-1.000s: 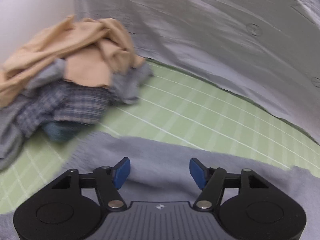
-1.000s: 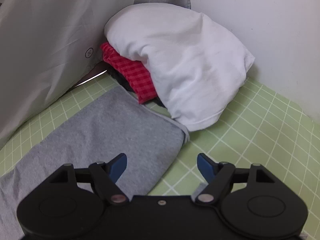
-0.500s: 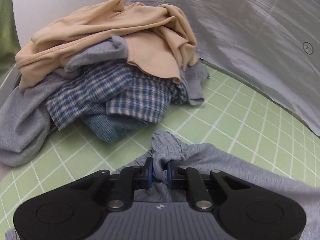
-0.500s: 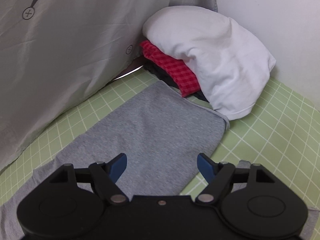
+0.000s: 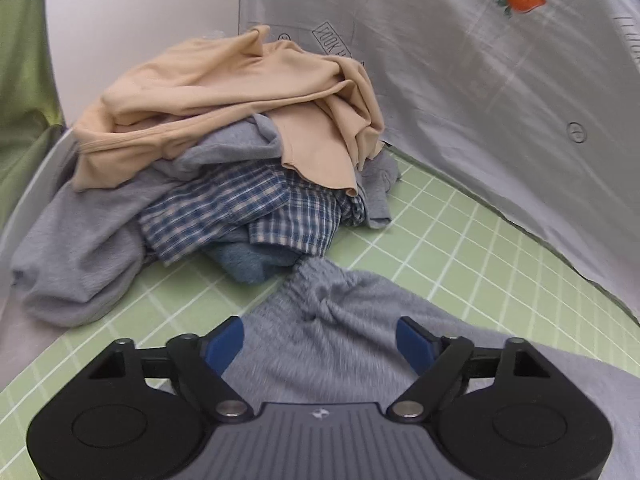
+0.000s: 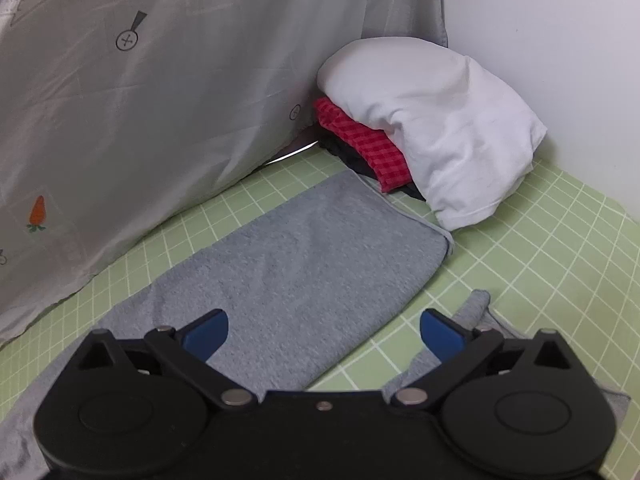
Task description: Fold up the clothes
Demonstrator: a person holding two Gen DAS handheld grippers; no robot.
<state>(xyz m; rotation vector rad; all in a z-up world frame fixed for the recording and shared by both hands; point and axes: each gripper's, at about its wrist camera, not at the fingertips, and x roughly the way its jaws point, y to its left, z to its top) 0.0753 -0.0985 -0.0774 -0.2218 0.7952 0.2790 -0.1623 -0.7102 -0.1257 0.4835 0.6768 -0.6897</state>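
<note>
The grey printed sheet [image 5: 460, 92] hanging behind the mat is carrying small motifs — an orange carrot [image 5: 520, 2], a circled mark, and a boxed stamp whose letters seem to begin "FOOK", the rest hidden behind the pile. In the right wrist view the same sheet [image 6: 160, 120] is showing more carrots and circled crosses; nothing else is readable.

The grey garment [image 5: 332, 344] is lying spread on the green gridded mat [image 5: 460, 248], its gathered waistband end bunching up just in front of the left gripper [image 5: 320, 340]. That gripper's jaws are opening wide, the blue pads standing clear of the cloth, which is lying below and between them without being pinched. The right gripper [image 6: 324, 330] is opening too, at its widest, hovering over the garment's flat folded part [image 6: 304, 264]; its pads are gripping nothing, though a rolled grey edge is sitting just beside the right-hand pad.

Beyond the left gripper a heap of unfolded clothes [image 5: 224, 176] is crowding the corner — a peach top over grey knits, a blue plaid shirt and something blue beneath. In the opposite corner, a white garment [image 6: 436, 128] is draping over red checked [image 6: 360, 136] and dark items, touching the far edge of the grey garment.
</note>
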